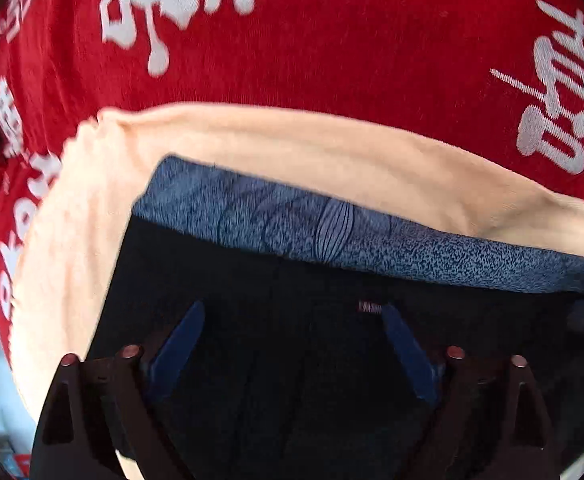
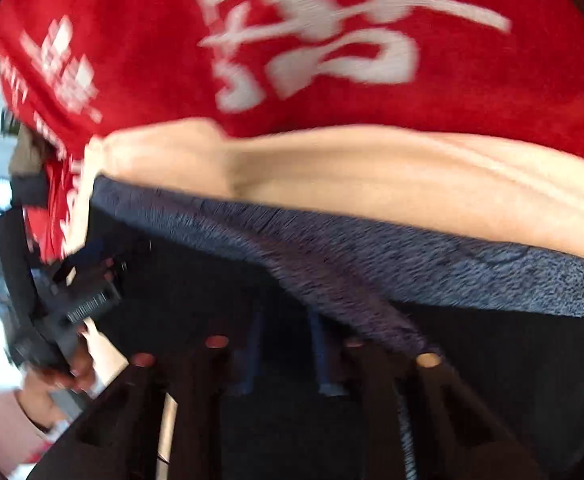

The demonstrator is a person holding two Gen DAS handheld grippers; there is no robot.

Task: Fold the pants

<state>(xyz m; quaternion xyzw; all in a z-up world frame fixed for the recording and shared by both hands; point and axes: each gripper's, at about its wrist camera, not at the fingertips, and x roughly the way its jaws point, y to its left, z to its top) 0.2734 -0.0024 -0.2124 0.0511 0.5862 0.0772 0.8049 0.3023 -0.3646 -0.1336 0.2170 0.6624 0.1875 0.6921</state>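
Note:
The black pants (image 1: 292,360) fill the lower half of the left wrist view, with a small label at their top edge. They lie on a blue speckled cloth (image 1: 332,232) and a peach cloth (image 1: 292,148). My left gripper (image 1: 292,312) is open, its blue fingers (image 1: 179,348) spread wide just above the black fabric. In the right wrist view the pants (image 2: 512,360) are dark and blurred. My right gripper (image 2: 283,320) has its blue fingers (image 2: 320,352) close together over the pants; whether fabric is pinched between them is hidden by blur.
A red cloth with white characters (image 1: 332,40) covers the surface behind the pants, also in the right wrist view (image 2: 131,60). The left gripper and the hand holding it (image 2: 63,320) show at the left edge of the right wrist view. Room background shows beyond at far left.

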